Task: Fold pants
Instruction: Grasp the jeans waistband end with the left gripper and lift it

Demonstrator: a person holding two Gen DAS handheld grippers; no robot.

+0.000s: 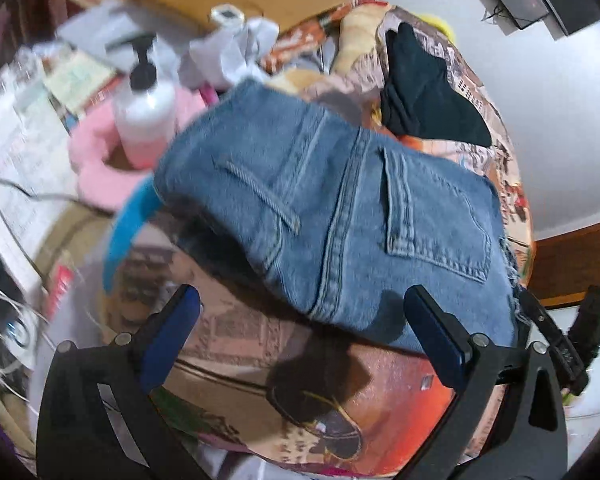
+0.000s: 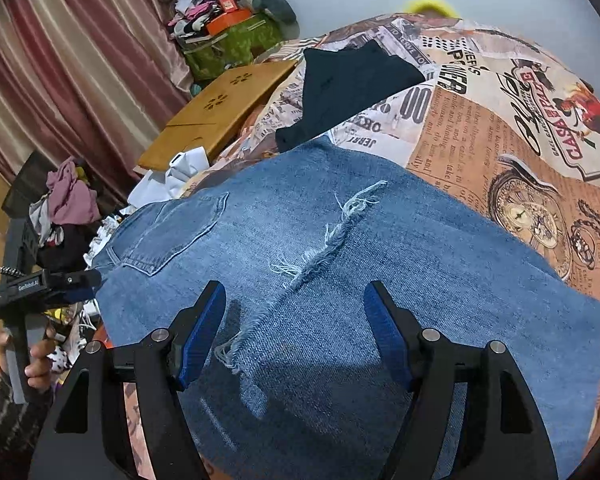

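The blue denim pants (image 2: 340,280) lie folded on a bedspread (image 2: 512,128) printed with newspaper clippings, back pocket and frayed hems facing up. The right gripper (image 2: 296,332) hovers over the frayed edge, fingers spread, holding nothing. The left gripper (image 1: 300,332) is spread wide beside the pants' seat, also empty. A dark folded garment (image 2: 352,88) lies just beyond

The jeans (image 2: 340,280) are faded blue denim with pale frayed threads; the bedspread (image 2: 500,128) bears an orange-and-cream newspaper print. A black garment (image 2: 352,88) lies there; the bottle (image 1: 146,120) is white and pink.
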